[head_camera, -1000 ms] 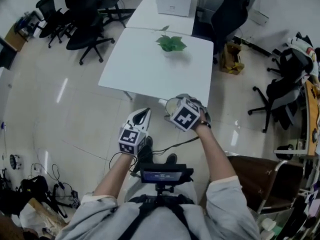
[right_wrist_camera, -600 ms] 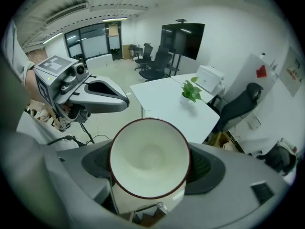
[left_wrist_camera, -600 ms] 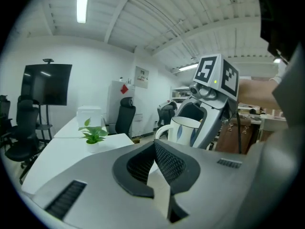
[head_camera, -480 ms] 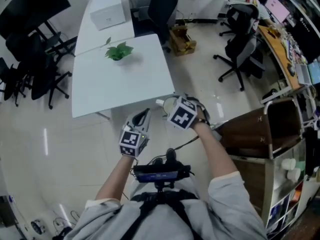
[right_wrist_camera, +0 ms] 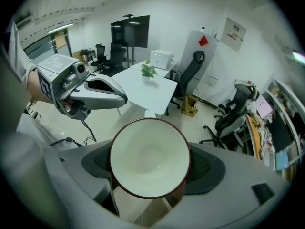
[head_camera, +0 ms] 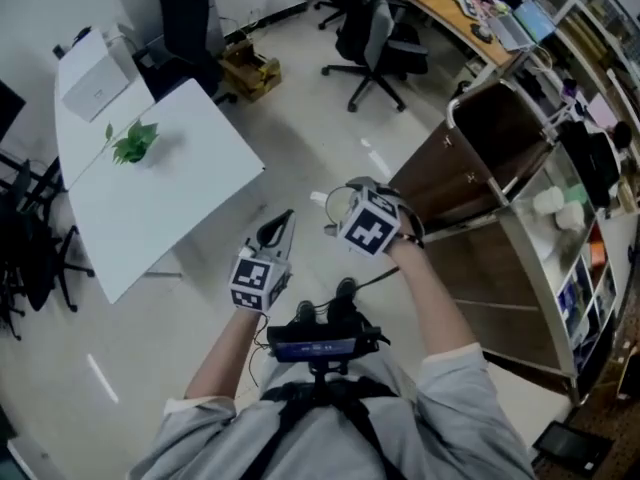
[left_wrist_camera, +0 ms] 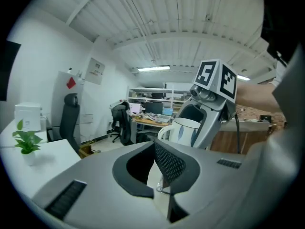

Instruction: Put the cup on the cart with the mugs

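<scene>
My right gripper [head_camera: 345, 200] is shut on a cup [right_wrist_camera: 150, 159] that is white inside with a dark red rim; its mouth faces the right gripper view. The left gripper view shows the same cup [left_wrist_camera: 183, 130] from the side, white with blue marks and a handle, between the right gripper's jaws. My left gripper [head_camera: 283, 218] is to its left, jaws together and empty [left_wrist_camera: 159, 168]. At the right of the head view stands the cart [head_camera: 500, 138], brown panels in a pale frame, with pale mugs [head_camera: 548, 200] on a shelf. Both grippers hang over the floor, left of the cart.
A white table [head_camera: 170, 208] with a small green plant [head_camera: 130, 143] and a white box [head_camera: 95, 73] lies to the left. Office chairs [head_camera: 375, 43] and a cluttered desk [head_camera: 470, 8] stand beyond. A cardboard box [head_camera: 250, 68] sits on the floor by a black chair [head_camera: 185, 8].
The view has swung right: the white table has slid off to the left and the cart has come in at the right. Both grippers went along, the cup still in the right one.
</scene>
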### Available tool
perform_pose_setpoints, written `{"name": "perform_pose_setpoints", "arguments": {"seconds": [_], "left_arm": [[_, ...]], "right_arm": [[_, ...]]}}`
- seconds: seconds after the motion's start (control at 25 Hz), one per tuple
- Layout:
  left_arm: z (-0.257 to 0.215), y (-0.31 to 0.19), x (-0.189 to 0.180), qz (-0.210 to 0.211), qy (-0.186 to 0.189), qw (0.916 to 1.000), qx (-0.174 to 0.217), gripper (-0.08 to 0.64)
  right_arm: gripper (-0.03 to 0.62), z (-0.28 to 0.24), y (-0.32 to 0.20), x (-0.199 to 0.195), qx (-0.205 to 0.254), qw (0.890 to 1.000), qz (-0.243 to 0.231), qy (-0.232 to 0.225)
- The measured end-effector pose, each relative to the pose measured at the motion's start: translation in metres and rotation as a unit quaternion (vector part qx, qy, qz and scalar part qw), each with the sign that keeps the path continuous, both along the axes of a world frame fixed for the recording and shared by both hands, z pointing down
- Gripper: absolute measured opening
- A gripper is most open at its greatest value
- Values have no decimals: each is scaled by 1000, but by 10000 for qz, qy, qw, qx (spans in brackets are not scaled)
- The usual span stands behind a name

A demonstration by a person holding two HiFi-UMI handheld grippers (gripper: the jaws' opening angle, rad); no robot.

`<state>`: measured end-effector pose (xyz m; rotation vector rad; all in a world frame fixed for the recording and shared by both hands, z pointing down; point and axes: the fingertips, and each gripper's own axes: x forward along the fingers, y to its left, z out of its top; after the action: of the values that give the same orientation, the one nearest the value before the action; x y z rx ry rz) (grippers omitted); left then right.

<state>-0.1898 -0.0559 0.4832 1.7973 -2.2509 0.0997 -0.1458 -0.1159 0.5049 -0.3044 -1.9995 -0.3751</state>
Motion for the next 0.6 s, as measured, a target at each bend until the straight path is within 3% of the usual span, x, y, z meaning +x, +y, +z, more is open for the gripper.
{"name": "perform_pose_setpoints", "arguments": {"seconds": [0.28,0.6], "left_arm": [[-3,-85,86,1419,9,9898,108,2],[-20,-176,219,2855,-44,9579,284,2]], "right_arm": [[419,-3,-71,104,14,9896,1436,-65],[419,-21,-143,251,129,9532,2992,-424]]}}
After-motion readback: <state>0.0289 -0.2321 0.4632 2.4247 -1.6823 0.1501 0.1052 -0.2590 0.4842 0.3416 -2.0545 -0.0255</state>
